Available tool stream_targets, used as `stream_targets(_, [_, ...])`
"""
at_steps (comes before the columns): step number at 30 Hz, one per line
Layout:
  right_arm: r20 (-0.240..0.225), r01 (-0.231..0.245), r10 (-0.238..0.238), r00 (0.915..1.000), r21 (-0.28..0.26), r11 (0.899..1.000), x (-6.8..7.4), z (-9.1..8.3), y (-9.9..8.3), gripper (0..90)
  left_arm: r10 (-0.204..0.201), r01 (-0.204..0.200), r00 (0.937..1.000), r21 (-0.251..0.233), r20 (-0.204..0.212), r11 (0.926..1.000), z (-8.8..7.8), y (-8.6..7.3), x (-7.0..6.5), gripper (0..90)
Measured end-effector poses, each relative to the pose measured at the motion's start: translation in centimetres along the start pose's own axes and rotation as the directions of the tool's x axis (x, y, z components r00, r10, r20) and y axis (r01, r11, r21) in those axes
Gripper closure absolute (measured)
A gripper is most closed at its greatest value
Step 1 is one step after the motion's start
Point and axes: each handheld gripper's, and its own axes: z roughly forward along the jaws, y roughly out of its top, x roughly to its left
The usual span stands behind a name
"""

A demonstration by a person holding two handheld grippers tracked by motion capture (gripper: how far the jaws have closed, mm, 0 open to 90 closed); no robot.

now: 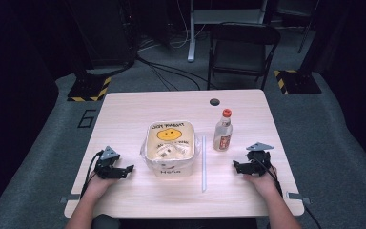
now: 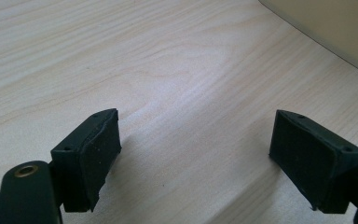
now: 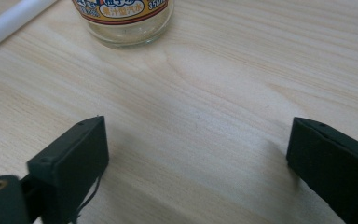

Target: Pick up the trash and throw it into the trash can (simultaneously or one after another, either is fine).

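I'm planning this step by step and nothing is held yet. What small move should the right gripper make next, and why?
Probably ease the right gripper forward toward the bottle. Its jaws stand wide open with nothing between them, and in the right gripper view the bottle's base stands upright just ahead, slightly to one side, with bare table between. The white straw lies beside it, so keep clear of that.

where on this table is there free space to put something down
Bare wood lies across the far strip of the table behind the yellow smiley container, and along the near edge between both grippers. It is crowded mid-table: container, white straw and red-capped bottle sit close together.
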Motion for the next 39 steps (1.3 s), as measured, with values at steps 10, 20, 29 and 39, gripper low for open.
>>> stream_targets(10, [-0.004, 0.006, -0.006, 1.0000, 0.002, 1.000, -0.1, -0.6, 0.0, 22.6, 0.001, -0.001, 1.0000, -0.003, 0.000, 1.0000, 0.0, 0.0, 0.0, 16.0])
stream_targets(20, [-0.001, -0.004, 0.004, 1.0000, 0.023, 1.000, 0.3, -1.0, 0.2, 35.0, 0.004, -0.004, 1.0000, 0.006, 0.005, 1.0000, -0.1, 0.0, 0.0, 16.0])
stream_targets(29, [-0.051, 0.001, -0.001, 0.9987, -0.009, 1.000, 1.3, -2.5, 1.0, 38.8, 0.000, 0.000, 1.0000, 0.006, 0.006, 1.0000, -0.1, 0.0, 0.0, 16.0])
stream_targets(39, [-0.068, 0.014, -0.016, 0.9975, -0.026, 1.000, 1.7, -3.8, 2.1, 39.1, -0.003, 0.003, 1.0000, -0.009, -0.002, 1.0000, 0.0, -0.1, -0.1, 16.1])
